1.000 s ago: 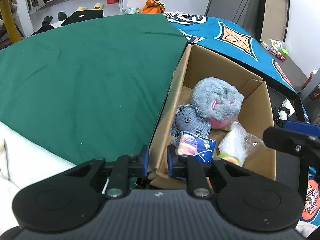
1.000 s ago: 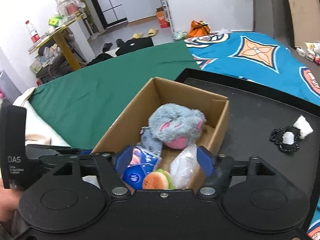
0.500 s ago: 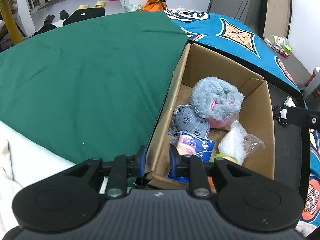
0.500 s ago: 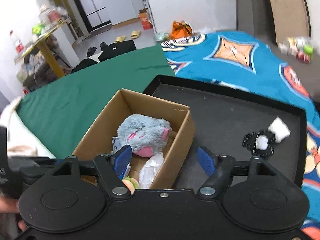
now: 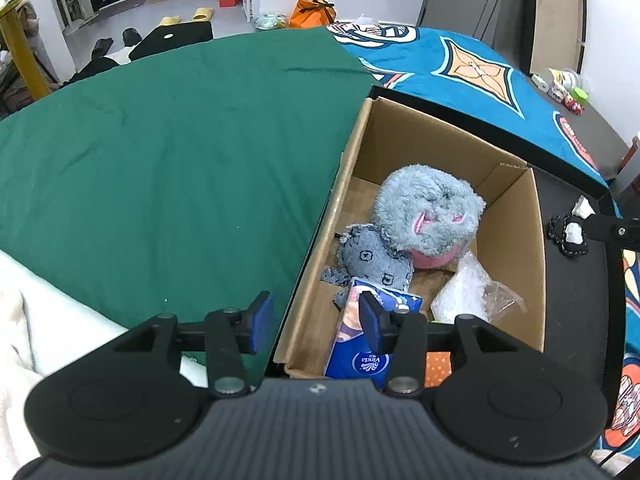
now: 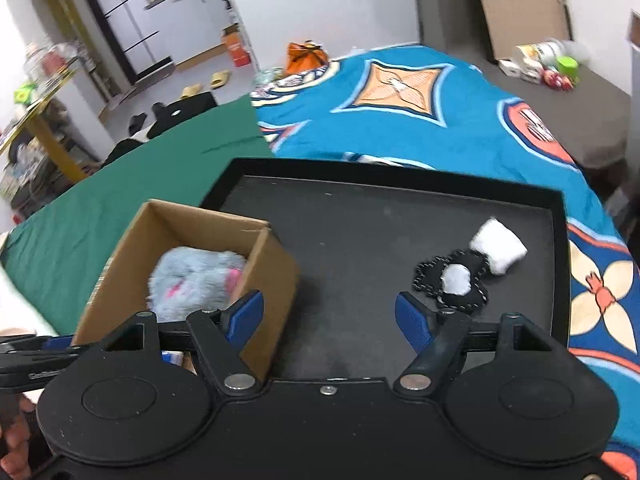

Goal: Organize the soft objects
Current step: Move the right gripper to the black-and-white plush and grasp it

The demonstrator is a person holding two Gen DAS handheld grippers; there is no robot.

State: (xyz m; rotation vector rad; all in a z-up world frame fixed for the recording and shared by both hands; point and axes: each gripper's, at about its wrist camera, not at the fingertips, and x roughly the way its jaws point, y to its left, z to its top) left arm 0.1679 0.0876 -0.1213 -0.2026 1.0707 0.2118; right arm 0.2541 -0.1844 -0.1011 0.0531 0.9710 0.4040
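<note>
The bed (image 6: 420,120) carries a black tray (image 6: 360,216). On it, at nine o'clock, sits the cardboard box (image 5: 516,248), holding a grey plush toy (image 5: 424,216), a grey patterned pouch (image 5: 372,260), a clear plastic bag (image 5: 464,292) and a blue tissue pack (image 5: 372,336). At three o'clock lie a black-and-white soft piece (image 6: 452,280) and a white pad (image 6: 498,246).

The left tool (image 5: 316,318) straddles the box wall, jaws opening, pads clear of it; pulling away crooked could snag and drag the box. The right tool (image 6: 328,318) stands wide and empty; a low approach may only push the soft piece along.
</note>
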